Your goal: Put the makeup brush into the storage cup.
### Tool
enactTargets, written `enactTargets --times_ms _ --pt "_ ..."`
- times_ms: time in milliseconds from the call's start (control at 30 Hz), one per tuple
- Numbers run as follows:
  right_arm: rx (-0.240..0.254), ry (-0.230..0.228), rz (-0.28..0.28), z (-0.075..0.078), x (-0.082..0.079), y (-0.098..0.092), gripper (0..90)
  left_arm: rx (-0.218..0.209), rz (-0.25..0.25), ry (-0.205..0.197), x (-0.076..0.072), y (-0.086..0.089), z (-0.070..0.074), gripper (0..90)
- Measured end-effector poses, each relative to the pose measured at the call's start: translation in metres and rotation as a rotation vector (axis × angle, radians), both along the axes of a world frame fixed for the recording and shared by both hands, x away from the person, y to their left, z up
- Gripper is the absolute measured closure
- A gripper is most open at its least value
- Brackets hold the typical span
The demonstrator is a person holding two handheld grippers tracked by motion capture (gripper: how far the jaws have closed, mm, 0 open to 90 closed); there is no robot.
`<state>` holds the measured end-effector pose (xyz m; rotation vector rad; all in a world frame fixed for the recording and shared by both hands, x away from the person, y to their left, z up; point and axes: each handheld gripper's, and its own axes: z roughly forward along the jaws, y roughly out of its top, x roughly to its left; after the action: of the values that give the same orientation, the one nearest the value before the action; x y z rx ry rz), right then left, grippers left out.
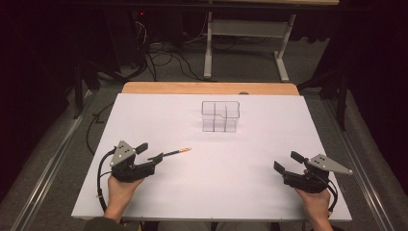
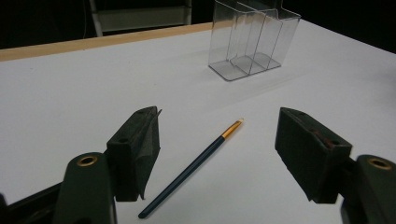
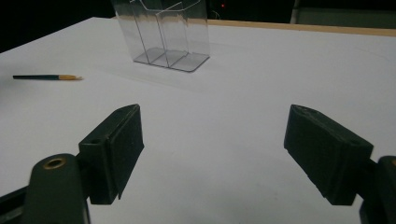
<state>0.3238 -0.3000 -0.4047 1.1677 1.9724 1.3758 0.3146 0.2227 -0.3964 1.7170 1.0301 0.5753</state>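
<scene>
Lying on the white worktop [image 1: 211, 192] between the spread jaws of the left tongs [image 1: 148, 152] is a thin paintbrush [image 1: 174, 152] with a dark blue handle, a gold ferrule and a pale tip. In the left gripper view the paintbrush [image 2: 191, 168] runs from near the bottom edge up toward the right, its tip pointing roughly toward the clear organizer, and neither jaw touches it; the left tongs [image 2: 217, 158] are wide apart and hold nothing. In the high view its handle end sits just at the jaws and its tip points right.

A clear plastic organizer [image 1: 220, 116] with upright dividers stands toward the far middle of the worktop, well apart from the brush, with nothing visible inside it. In the left gripper view the organizer [image 2: 252, 39] shows several narrow compartments.

The right tongs [image 1: 287, 162] rest near the right front of the worktop in the person's right hand [image 1: 317, 202], jaws wide apart and gripping nothing. In the right gripper view the right tongs [image 3: 212, 154] frame bare white surface, with the organizer [image 3: 168, 32] ahead and the paintbrush [image 3: 46, 77] far off to the left. The left hand [image 1: 121, 188] grips the left tool from below.
</scene>
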Motion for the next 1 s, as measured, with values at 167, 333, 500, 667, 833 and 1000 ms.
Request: enactTargets --times_ms 167,333,500,667,833,1000 --pt "0.004 -0.002 -0.005 0.0002 -0.0003 -0.0010 21.6 -0.002 0.001 -0.002 -0.0002 0.0001 0.0002 31.3" --pt "0.007 0.000 -0.003 0.0003 -0.0009 -0.0007 21.7 -0.001 0.005 -0.005 -0.0004 0.0007 0.0006 31.3" --pt "0.006 -0.004 -0.001 0.0008 -0.0015 -0.0012 21.7 -0.010 -0.004 -0.002 0.0001 0.0010 0.0006 31.2" --pt "0.006 0.006 -0.001 0.0002 -0.0013 -0.0006 21.7 -0.018 -0.024 0.006 0.0011 -0.0018 0.0006 31.0" --pt "0.004 -0.003 -0.016 0.0012 -0.0026 -0.0010 21.3 -0.046 -0.035 0.009 0.0012 -0.0018 0.0026 30.7" --pt "0.001 0.005 -0.025 0.0007 -0.0035 -0.0006 20.8 -0.064 -0.047 0.006 0.0033 -0.0020 0.0066 30.5"
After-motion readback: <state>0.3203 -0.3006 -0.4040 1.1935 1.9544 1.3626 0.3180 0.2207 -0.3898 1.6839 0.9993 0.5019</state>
